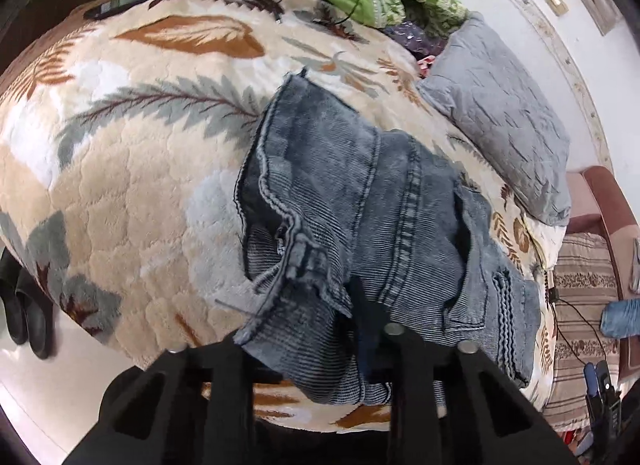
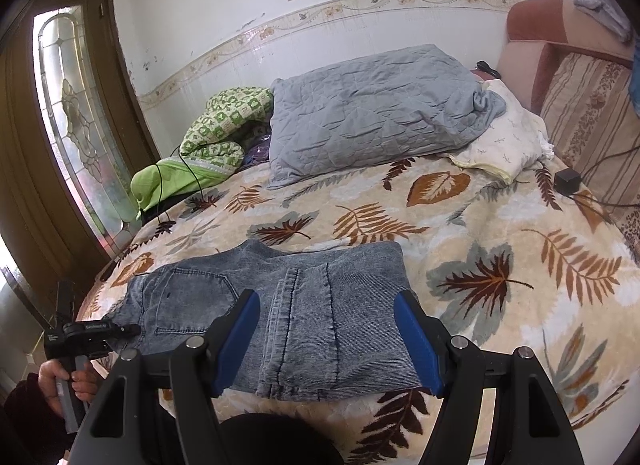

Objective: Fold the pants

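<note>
Grey-blue denim pants (image 2: 288, 305) lie folded on the leaf-patterned blanket (image 2: 480, 233) near the bed's front edge. My right gripper (image 2: 326, 305) is open, its blue pads (image 2: 416, 341) spread above the folded pants, touching nothing. In the left wrist view the pants (image 1: 360, 209) fill the middle, and my left gripper (image 1: 352, 305) is shut on the waistband end of the pants. The left gripper also shows in the right wrist view (image 2: 132, 330) at the pants' left end, held by a hand.
A grey quilted pillow (image 2: 376, 109) and a cream pillow (image 2: 508, 141) lie at the head of the bed. Green bedding (image 2: 208, 137) with a black cable is piled at the back left. A striped sofa (image 2: 592, 113) stands right, a glass door (image 2: 72, 121) left.
</note>
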Demonstrator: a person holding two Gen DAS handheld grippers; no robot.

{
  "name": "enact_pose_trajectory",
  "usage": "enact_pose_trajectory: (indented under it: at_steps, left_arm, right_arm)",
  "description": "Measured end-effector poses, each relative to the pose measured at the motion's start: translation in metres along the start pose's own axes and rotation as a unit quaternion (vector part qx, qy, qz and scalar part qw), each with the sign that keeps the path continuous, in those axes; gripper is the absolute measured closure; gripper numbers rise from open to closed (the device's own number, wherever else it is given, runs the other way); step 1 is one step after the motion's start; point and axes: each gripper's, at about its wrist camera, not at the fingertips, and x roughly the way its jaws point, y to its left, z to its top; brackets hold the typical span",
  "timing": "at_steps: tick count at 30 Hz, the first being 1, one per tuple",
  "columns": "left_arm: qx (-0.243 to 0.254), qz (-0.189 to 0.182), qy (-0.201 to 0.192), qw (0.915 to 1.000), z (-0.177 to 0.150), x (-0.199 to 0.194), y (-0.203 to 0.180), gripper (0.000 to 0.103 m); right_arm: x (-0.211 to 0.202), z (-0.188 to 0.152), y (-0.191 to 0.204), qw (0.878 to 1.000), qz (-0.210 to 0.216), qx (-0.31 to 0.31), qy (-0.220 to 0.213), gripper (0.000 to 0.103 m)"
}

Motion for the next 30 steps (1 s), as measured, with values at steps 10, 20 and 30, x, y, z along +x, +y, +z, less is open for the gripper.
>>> enact_pose_trajectory:
  at_steps: [10, 20, 30]
  left_arm:
    - [0.072, 0.03, -0.045, 0.996, -0.003, -0.03, -0.035, 0.088]
    - [0.161, 0.038, -0.096, 0.9816, -0.01, -0.062, -0.09, 0.088]
    - [0.221, 0.034, -0.112, 0.9682, -0.018, -0.077, -0.131, 0.088]
  right_arm:
    - [0.014, -0.011, -0.014, 0.999, 0.021, 0.024, 0.03, 0.03]
    - [0.125, 0.0, 0.068, 0.978, 0.082, -0.036, 0.188, 0.072]
    - [0.239, -0.02, 0.086, 0.928, 0.15, 0.112, 0.323, 0.071]
